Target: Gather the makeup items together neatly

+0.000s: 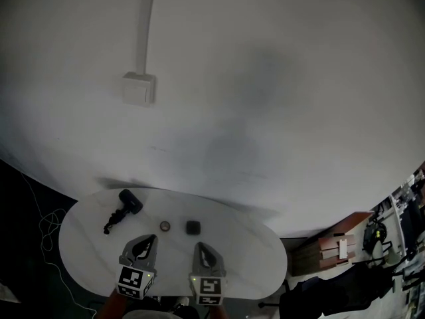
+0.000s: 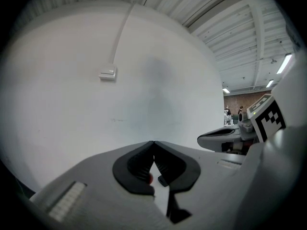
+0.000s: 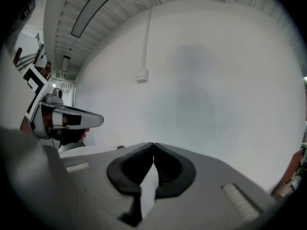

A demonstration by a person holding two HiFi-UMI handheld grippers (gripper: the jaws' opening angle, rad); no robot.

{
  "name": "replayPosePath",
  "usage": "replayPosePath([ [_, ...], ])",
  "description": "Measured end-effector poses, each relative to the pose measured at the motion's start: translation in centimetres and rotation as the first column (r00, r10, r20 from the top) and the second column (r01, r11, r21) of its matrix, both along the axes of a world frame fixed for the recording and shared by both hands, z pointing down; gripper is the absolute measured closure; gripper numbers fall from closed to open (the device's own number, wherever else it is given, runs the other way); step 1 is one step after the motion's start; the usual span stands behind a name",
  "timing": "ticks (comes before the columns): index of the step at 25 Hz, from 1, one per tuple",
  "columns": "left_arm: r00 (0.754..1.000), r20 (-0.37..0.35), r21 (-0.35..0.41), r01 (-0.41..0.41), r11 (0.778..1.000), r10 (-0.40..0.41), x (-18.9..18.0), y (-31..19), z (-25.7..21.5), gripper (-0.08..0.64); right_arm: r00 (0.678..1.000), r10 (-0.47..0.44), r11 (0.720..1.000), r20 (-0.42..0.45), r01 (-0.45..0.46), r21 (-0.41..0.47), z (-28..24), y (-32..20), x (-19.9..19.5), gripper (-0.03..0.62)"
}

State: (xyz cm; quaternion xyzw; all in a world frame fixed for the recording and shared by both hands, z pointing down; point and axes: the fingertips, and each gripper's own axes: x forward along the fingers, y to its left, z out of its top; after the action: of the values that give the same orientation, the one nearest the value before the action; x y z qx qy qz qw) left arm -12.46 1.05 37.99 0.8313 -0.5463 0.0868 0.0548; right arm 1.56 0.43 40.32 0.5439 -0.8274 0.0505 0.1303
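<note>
Currently, both claws are pressed together and nothing is pinched. The left claw [image 1: 150,238] and the right claw [image 1: 200,246] are held low over the near side of the white worktop [image 1: 255,254], at 6 o'clock of the makeup items. Three items are seen, apart from one another: a long black item [image 1: 122,210] at 10 o'clock of the left claw, a small round pot [image 1: 165,226] at 2 o'clock of it, and a black block [image 1: 192,226] at 11 o'clock of the right claw.

Trouble would most likely be caused by the closed tips. If an item were nudged rather than gripped, the pot might be rolled away. The long item, lying nearest the rim at 9 o'clock, might be swept off. The small pieces could also be flicked aside if the claws were spread too late.

No brand, label or writing can be read; only the square markers on the cubes [image 1: 131,282] are made out.
</note>
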Motion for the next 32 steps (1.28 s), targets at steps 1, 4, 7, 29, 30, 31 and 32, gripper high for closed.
replayPosePath([
  [1,1.0,0.0,-0.002,0.004,1.0,-0.004,-0.2,-0.1,0.2,0.549,1.0,-0.007,1.0,-0.001,0.007,-0.003,0.1,-0.1,-0.2,0.588],
  [4,1.0,0.001,-0.017,0.021,1.0,-0.021,-1.0,-0.2,0.7,0.549,1.0,-0.029,1.0,0.001,0.029,-0.011,0.5,-0.5,-1.2,0.588],
  [7,0.999,0.001,-0.03,0.046,0.998,-0.046,-2.0,-0.6,1.4,0.549,0.999,-0.053,0.998,0.0,0.053,-0.023,1.0,-1.2,-2.4,0.588],
  [29,0.987,0.009,-0.203,0.161,0.966,-0.163,-7.6,-4.5,11.4,0.549,0.987,-0.163,0.967,-0.016,0.157,-0.201,12.3,-7.9,-8.8,0.527],
  [30,0.986,0.003,-0.21,0.166,0.964,-0.169,-7.8,-4.7,11.8,0.549,0.985,-0.174,0.961,-0.012,0.167,-0.219,13.1,-8.0,-9.2,0.488],
  [31,0.985,0.0,-0.216,0.171,0.961,-0.175,-8.0,-4.8,12.3,0.549,0.983,-0.184,0.956,-0.009,0.177,-0.235,13.8,-8.2,-9.5,0.483],
  [32,0.984,0.001,-0.224,0.174,0.959,-0.179,-8.1,-4.9,12.9,0.549,0.981,-0.193,0.95,-0.008,0.185,-0.25,14.6,-8.3,-9.9,0.449],
])
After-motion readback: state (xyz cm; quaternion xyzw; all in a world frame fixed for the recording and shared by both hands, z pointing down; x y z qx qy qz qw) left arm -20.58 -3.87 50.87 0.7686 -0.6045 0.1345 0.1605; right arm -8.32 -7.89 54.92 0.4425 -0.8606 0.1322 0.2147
